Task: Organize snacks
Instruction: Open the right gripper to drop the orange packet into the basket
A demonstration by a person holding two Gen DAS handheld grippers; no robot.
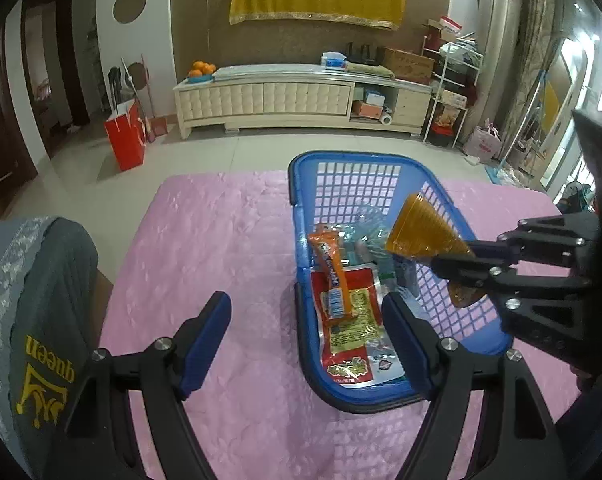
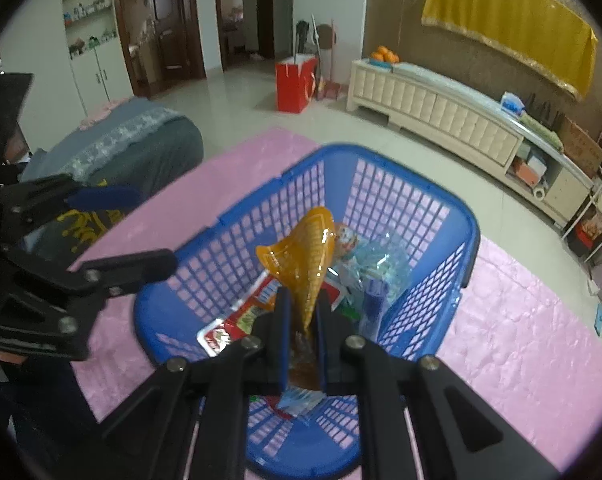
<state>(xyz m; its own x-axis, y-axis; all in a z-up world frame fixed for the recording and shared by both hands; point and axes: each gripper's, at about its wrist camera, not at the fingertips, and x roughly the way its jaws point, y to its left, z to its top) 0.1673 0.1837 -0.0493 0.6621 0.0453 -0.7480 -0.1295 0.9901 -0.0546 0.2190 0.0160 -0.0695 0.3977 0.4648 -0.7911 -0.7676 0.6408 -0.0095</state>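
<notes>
A blue plastic basket (image 1: 453, 216) stands on the pink cloth (image 1: 221, 240) and shows in the right wrist view too (image 2: 471, 240). It holds an orange bar (image 1: 333, 272), a red and yellow packet (image 1: 351, 332) and clear blue wrappers (image 1: 371, 228). My right gripper (image 2: 301, 320) is shut on an orange cone-shaped snack packet (image 2: 305, 252) and holds it above the basket; the packet also shows in the left wrist view (image 1: 425, 228). My left gripper (image 1: 307, 344) is open and empty, its right finger over the basket's near left corner.
A grey cushion with a yellow "queen" print (image 1: 41, 320) lies at the table's left edge. Beyond the table are tiled floor, a red bag (image 1: 127, 136) and a long white cabinet (image 1: 269, 100). Pink cloth lies bare left of the basket.
</notes>
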